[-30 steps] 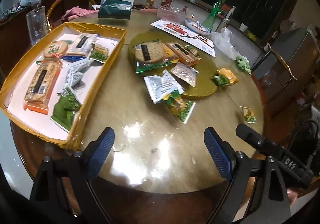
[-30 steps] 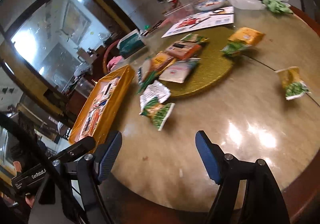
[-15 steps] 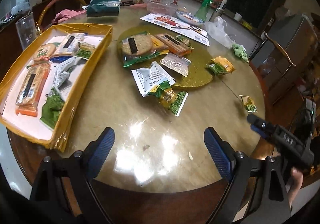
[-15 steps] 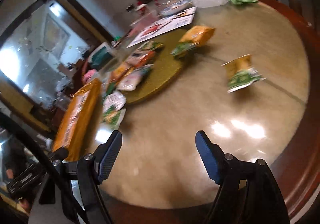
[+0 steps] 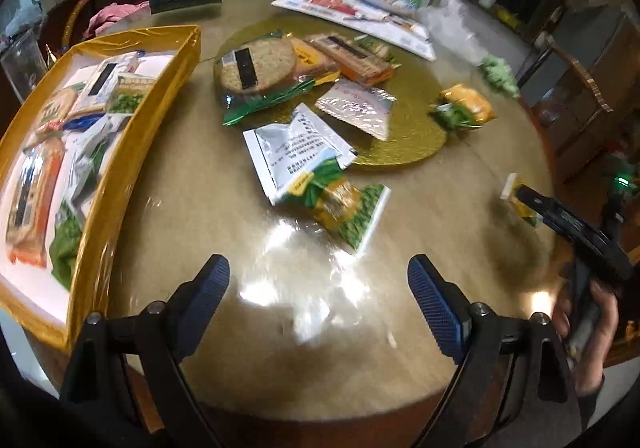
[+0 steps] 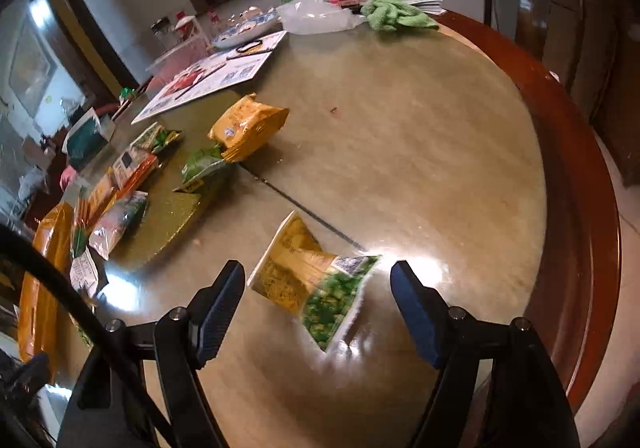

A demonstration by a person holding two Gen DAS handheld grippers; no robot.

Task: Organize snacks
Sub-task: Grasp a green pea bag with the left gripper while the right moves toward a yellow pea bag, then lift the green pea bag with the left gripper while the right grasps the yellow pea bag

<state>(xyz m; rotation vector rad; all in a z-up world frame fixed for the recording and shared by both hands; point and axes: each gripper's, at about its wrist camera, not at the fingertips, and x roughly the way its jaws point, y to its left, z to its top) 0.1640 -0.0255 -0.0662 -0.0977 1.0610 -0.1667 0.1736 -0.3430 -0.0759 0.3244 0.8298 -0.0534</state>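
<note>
We count two yellow-and-green pea snack packets (image 6: pixel 310 280) (image 5: pixel 348 208) lying apart, two silver foil sachets (image 5: pixel 296 152) (image 5: pixel 356 106), one round cracker pack (image 5: pixel 260 64), one yellow cardboard tray (image 5: pixel 132 152), one green cloth (image 6: pixel 394 14).

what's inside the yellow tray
The yellow tray holds several wrapped snacks: an orange cracker pack and green pea packets. Overlapping wrappers hide anything beneath.

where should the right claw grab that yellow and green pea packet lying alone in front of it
The pea packet lies flat on the table, between the open right claw. Come down from above and pinch across its narrower yellow middle, where the sides pull in; the flared sealed ends look thin and floppy.
</note>
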